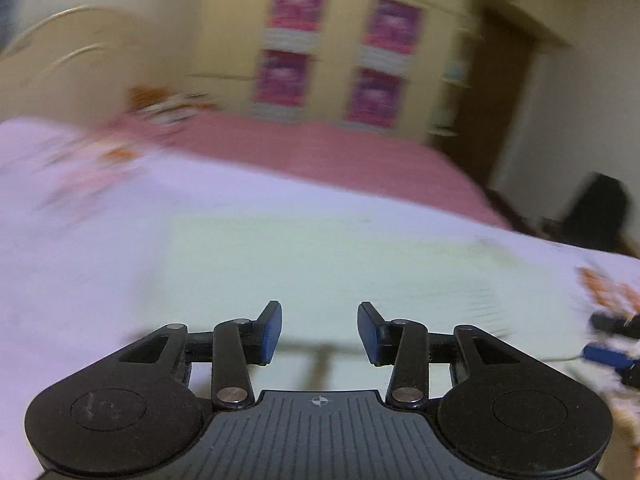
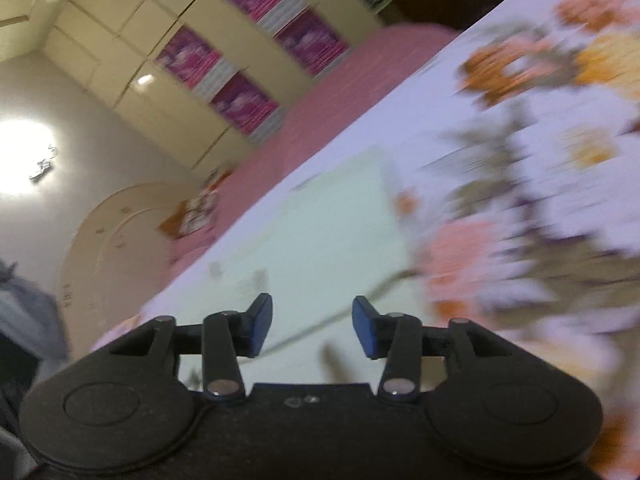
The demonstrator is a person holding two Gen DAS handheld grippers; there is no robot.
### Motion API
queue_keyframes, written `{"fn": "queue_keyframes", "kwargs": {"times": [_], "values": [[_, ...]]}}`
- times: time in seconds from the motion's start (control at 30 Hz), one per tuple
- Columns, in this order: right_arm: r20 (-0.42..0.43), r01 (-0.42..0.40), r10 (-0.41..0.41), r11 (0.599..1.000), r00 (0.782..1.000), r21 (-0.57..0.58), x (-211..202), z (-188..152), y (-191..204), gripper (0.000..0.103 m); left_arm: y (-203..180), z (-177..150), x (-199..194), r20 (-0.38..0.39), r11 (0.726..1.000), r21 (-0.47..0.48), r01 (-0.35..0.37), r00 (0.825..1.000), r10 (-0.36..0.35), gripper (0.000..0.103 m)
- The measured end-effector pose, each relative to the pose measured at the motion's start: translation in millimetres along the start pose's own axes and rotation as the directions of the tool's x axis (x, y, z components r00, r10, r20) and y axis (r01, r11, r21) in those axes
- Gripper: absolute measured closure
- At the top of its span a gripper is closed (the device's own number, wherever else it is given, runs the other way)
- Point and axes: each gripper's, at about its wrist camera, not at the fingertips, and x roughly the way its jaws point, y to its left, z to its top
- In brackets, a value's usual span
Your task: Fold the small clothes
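A pale green garment [image 1: 320,264] lies flat on a white floral sheet [image 1: 80,208]. My left gripper [image 1: 319,332] is open and empty, just above the garment's near part. The right gripper's blue pad shows at the right edge of the left wrist view [image 1: 608,354]. In the right wrist view the same garment [image 2: 336,236] lies flat, tilted with the camera. My right gripper [image 2: 312,328] is open and empty, over the garment's near edge. Both views are blurred by motion.
The floral sheet [image 2: 540,160] covers the work surface. Behind it lies a pink bed [image 1: 340,148]. A cream wardrobe with magenta panels [image 1: 336,56] stands at the back. A dark door [image 1: 504,92] and a dark object [image 1: 596,208] are at the right.
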Motion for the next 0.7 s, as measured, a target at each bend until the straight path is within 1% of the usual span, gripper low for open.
{"fn": "queue_keyframes", "kwargs": {"times": [0.07, 0.13, 0.17, 0.23, 0.3, 0.33, 0.37, 0.4, 0.43, 0.47, 0.5, 0.57, 0.7], "values": [[-0.043, -0.044, 0.044, 0.999, 0.998, -0.01, 28, -1, 14, 0.054, 31, -8, 2, -0.053, 0.997, -0.056, -0.05, 0.997, 0.047, 0.061], [-0.077, -0.046, 0.044, 0.998, 0.996, -0.03, 53, -3, 25, 0.054, 49, -10, 2, -0.065, 0.994, -0.078, -0.081, 0.995, 0.076, 0.061], [-0.095, -0.033, 0.029, 0.999, 0.995, -0.035, 66, -4, 29, 0.054, 51, -11, 6, -0.068, 0.993, -0.089, -0.082, 0.995, 0.076, 0.061], [-0.126, -0.015, 0.01, 0.999, 0.992, -0.035, 87, -4, 34, 0.054, 53, -11, 10, -0.073, 0.992, -0.112, -0.063, 0.996, 0.055, 0.061], [-0.128, -0.014, 0.008, 0.999, 0.992, -0.047, 97, -5, 41, 0.054, 50, -12, 15, -0.066, 0.993, -0.113, -0.044, 0.997, 0.036, 0.061], [-0.134, -0.013, 0.004, 0.998, 0.991, -0.066, 101, -4, 47, 0.056, 48, -12, 18, -0.069, 0.993, -0.11, -0.038, 0.997, 0.031, 0.061], [-0.141, -0.012, 0.0, 0.996, 0.99, -0.09, 104, -3, 52, 0.059, 48, -11, 18, -0.069, 0.993, -0.108, -0.036, 0.997, 0.029, 0.061], [-0.148, -0.006, -0.012, 0.993, 0.989, -0.122, 108, -3, 58, 0.071, 42, -12, 22, -0.07, 0.994, -0.105, -0.038, 0.997, 0.03, 0.061], [-0.157, 0.002, -0.028, 0.987, 0.987, -0.16, 111, -4, 64, 0.097, 40, -13, 25, -0.069, 0.994, -0.103, -0.04, 0.997, 0.033, 0.061], [-0.176, 0.004, -0.042, 0.977, 0.984, -0.212, 115, -6, 73, 0.097, 37, -12, 27, -0.071, 0.994, -0.102, -0.043, 0.997, 0.036, 0.061], [-0.174, 0.005, -0.054, 0.963, 0.983, -0.269, 117, -8, 81, 0.098, 29, -20, 36, -0.071, 0.994, -0.102, -0.045, 0.997, 0.038, 0.061], [-0.146, -0.009, -0.047, 0.932, 0.988, -0.362, 113, -12, 99, 0.098, 28, -19, 36, -0.067, 0.993, -0.115, -0.038, 0.997, 0.03, 0.061], [-0.058, -0.032, 0.009, 0.91, 0.998, -0.412, 89, -2, 123, 0.098, 31, -19, 39, -0.054, 0.987, -0.156, -0.031, 0.998, 0.023, 0.061]]}}
